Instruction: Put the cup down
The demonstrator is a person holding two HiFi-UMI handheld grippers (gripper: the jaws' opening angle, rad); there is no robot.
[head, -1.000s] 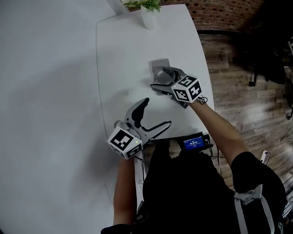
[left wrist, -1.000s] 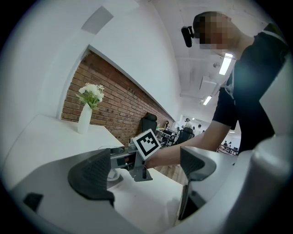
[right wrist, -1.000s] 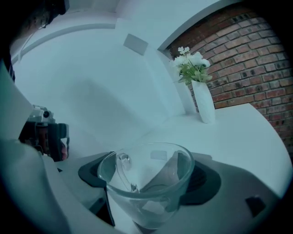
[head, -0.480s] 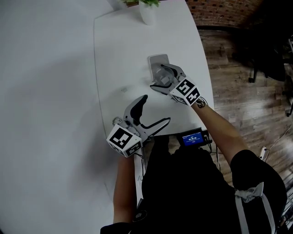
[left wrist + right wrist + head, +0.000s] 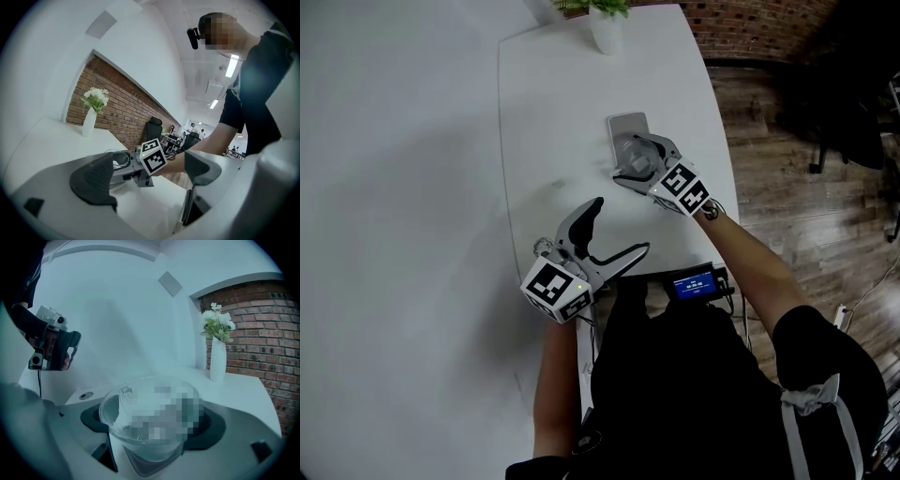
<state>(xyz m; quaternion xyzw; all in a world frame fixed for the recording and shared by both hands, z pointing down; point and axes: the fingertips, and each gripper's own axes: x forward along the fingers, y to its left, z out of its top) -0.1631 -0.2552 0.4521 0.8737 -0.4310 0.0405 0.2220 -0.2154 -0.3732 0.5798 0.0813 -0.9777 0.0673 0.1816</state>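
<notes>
1. Head view: the right gripper (image 5: 630, 157) is out over the white table (image 5: 553, 112). Its jaws are clamped on the clear cup (image 5: 636, 156), at the near end of a grey square mat (image 5: 626, 123).
2. The right gripper view confirms the grasp. The cup (image 5: 117, 423) sits between the two dark pads (image 5: 91, 418), and no gap shows on either side. Part of the glass is under a mosaic patch.
3. The cup is low over the mat area, but no view shows whether its base touches the mat or the table, so contact cannot be told.
4. The left gripper (image 5: 622, 227) is near the table's near edge, well apart from the cup. Its jaws are wide apart with nothing between them. The left gripper view looks through the gap (image 5: 147, 176) at the right gripper's marker cube (image 5: 153, 158).
5. A white vase (image 5: 606, 36) stands at the far end of the table and a small screen device (image 5: 697, 284) is at the near edge. Neither is involved.
6. Progress, as a judgement:
   - The task looks late but is not finished.
   - The cup seems to be at the likely drop spot.
   - What is left is to settle the base, spread the right jaws and back off without tipping the glass.
</notes>
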